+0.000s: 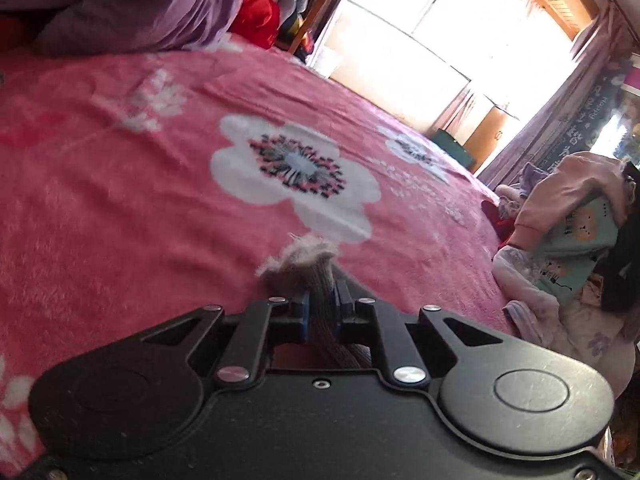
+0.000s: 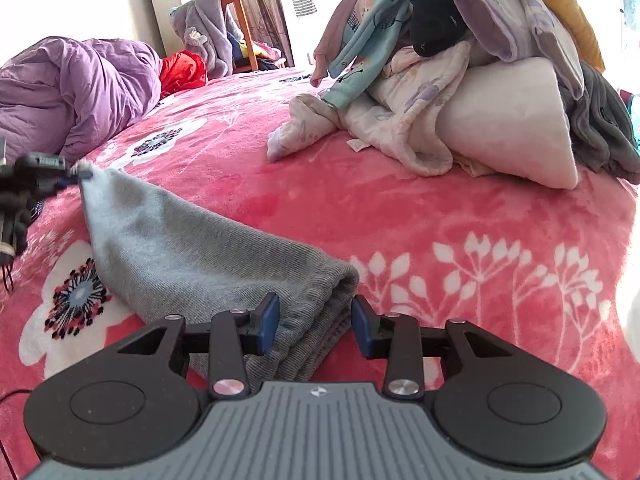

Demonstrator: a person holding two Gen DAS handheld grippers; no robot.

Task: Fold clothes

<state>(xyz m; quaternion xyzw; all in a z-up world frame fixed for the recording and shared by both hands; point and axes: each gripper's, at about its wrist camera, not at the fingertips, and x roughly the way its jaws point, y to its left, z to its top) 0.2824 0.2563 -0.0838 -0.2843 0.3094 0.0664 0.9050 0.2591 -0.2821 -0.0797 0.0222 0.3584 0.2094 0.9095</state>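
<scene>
A grey knit garment lies stretched across the pink flowered blanket on the bed. Its far corner is lifted by my left gripper, which appears at the left edge of the right wrist view. In the left wrist view, that left gripper is shut on a bunched, frayed end of the grey garment. My right gripper straddles the near folded end of the garment. Its blue pads stand apart, the left one against the cloth, the right one a little off it.
A heap of unfolded clothes sits at the back right of the bed, also seen as the heap in the left wrist view. A purple duvet and a red item lie at the far left. A wooden chair stands behind, near a bright window.
</scene>
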